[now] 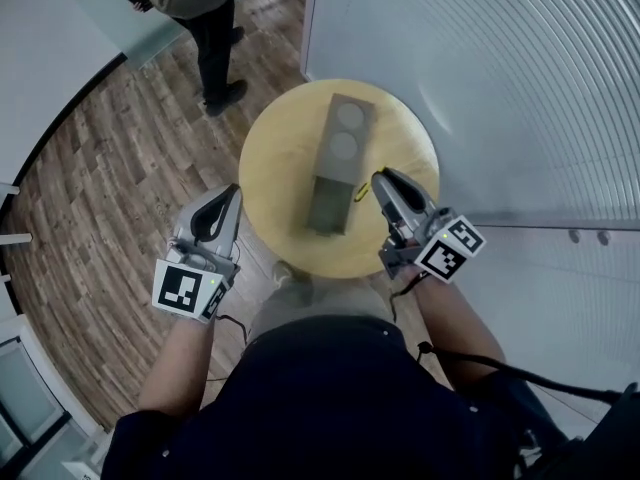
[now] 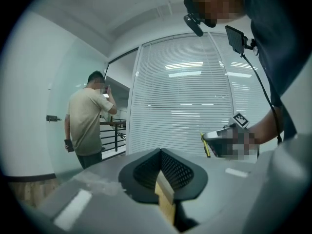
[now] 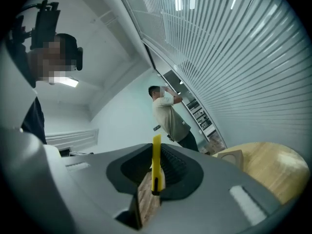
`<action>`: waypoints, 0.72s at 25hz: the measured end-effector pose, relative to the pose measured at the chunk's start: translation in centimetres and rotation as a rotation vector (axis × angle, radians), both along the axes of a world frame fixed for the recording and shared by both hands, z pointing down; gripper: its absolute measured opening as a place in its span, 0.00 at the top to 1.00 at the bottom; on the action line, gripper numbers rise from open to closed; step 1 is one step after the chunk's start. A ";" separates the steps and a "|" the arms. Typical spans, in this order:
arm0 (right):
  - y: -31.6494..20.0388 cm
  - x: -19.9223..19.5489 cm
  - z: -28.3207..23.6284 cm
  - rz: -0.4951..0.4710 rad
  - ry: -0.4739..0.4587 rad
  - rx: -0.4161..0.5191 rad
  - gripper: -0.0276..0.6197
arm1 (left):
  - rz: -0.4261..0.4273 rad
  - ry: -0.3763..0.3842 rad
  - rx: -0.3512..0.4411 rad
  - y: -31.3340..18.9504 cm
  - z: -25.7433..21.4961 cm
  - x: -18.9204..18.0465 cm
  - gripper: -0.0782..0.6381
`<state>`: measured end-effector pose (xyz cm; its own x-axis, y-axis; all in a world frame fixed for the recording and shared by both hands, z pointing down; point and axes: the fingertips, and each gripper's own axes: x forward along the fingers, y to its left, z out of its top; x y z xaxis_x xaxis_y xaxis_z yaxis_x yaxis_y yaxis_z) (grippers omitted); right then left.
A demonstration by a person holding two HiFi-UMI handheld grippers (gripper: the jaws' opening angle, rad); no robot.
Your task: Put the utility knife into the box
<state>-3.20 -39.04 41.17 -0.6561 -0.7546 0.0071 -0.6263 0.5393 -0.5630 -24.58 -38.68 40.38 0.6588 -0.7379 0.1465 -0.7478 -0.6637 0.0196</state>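
Pinches utility knife (image 3: 156,155) in right gripper (image 1: 380,182) near the box (image 1: 343,138) (not yet in); presses left gripper (image 1: 230,196) together, empty.

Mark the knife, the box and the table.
knife (image 3: 156,165): right gripper view, middle of its yellow body.
box (image 1: 345,131): head view, top panel between the two circles.
table (image 1: 285,158): head view, bare wood left of the box.

Round wooden surface (image 1: 280,158) standing on a plank floor (image 1: 110,198)
One long grey-brown box (image 1: 338,163) lies across its middle, with two round holes in the far half.
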 end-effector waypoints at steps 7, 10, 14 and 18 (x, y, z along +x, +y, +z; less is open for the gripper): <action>0.0 0.1 6.6 -0.040 0.019 -0.108 0.86 | 0.007 -0.019 -0.081 -0.6 5.6 1.7 0.89; 0.3 -0.4 9.3 -0.046 -0.003 -0.152 0.86 | 0.009 -0.030 -0.108 -0.3 7.9 2.1 0.89; 0.7 -1.8 12.4 -0.077 0.023 -0.167 0.86 | 0.017 -0.054 -0.112 -0.5 10.4 1.7 0.89; 0.4 -2.8 14.8 -0.076 0.023 -0.205 0.86 | -0.003 -0.058 -0.144 -0.7 12.1 0.8 0.89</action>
<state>-5.95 -38.63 55.99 -0.7089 -0.6844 0.1707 -0.6020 0.4610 -0.6519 -23.73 -39.40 52.50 0.6440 -0.7087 0.2882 -0.7524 -0.6548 0.0711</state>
